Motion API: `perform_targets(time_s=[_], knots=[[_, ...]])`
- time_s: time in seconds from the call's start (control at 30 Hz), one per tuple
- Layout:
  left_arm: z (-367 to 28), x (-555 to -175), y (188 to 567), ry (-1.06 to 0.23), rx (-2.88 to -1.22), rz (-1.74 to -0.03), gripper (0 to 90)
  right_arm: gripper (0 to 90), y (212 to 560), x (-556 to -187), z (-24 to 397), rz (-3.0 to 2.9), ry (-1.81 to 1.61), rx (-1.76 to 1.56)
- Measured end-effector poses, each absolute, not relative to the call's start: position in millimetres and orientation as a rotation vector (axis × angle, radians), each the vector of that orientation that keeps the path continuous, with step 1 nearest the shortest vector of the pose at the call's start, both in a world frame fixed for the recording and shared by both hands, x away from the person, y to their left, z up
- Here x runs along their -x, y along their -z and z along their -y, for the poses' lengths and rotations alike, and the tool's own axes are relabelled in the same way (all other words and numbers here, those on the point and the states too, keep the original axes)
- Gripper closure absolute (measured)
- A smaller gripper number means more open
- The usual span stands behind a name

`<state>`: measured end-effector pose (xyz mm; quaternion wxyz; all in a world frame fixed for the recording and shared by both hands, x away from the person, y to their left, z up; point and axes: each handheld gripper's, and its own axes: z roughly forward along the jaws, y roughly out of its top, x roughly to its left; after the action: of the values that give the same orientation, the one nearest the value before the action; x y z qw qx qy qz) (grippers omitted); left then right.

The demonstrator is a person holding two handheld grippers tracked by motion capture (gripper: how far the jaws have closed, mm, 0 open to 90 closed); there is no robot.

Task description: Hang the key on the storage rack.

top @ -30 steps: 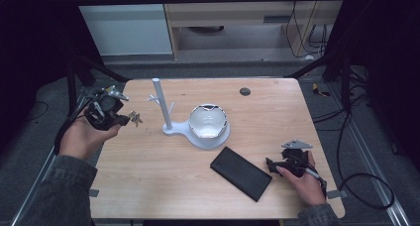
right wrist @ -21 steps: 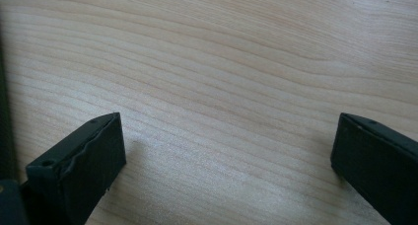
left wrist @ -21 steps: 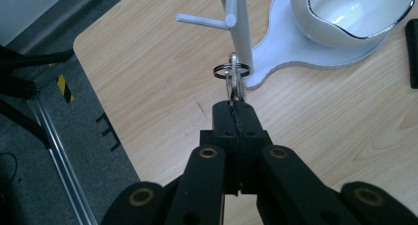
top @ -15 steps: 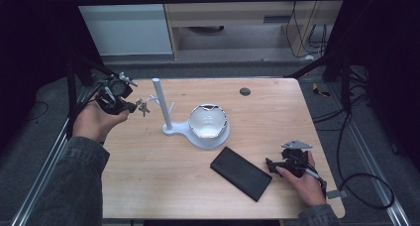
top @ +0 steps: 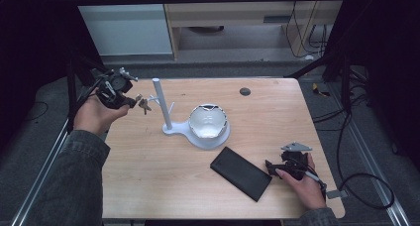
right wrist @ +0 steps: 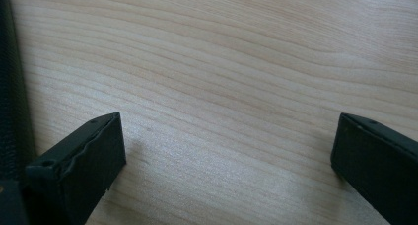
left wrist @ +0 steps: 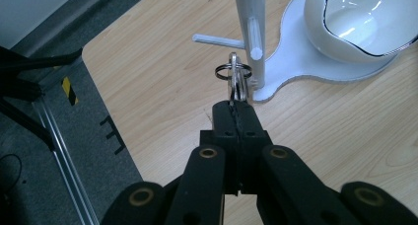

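Near the front edge, right gripper [top: 271,167] resting low on the table [top: 148,176], jaws spread wide over bare wood, just beside the black phone [top: 241,173]. Farther left, left gripper [left wrist: 235,104] pressed together on a key ring with keys [left wrist: 235,77], long axis pointing away toward the white stand's peg [left wrist: 253,37]. Behind the post, white bowl [left wrist: 355,27].
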<state>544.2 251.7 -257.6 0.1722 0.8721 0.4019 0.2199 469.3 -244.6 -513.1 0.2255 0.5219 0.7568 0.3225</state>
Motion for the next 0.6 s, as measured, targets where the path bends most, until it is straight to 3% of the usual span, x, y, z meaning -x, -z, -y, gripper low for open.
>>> perform_targets(time_s=[0.6], knots=[[-243.5, -546.6, 260.6, -0.619, -2.484, -1.128, 90.0, 0.4, 513.1, -469.3, 244.5, -2.087, -0.89, -1.439]])
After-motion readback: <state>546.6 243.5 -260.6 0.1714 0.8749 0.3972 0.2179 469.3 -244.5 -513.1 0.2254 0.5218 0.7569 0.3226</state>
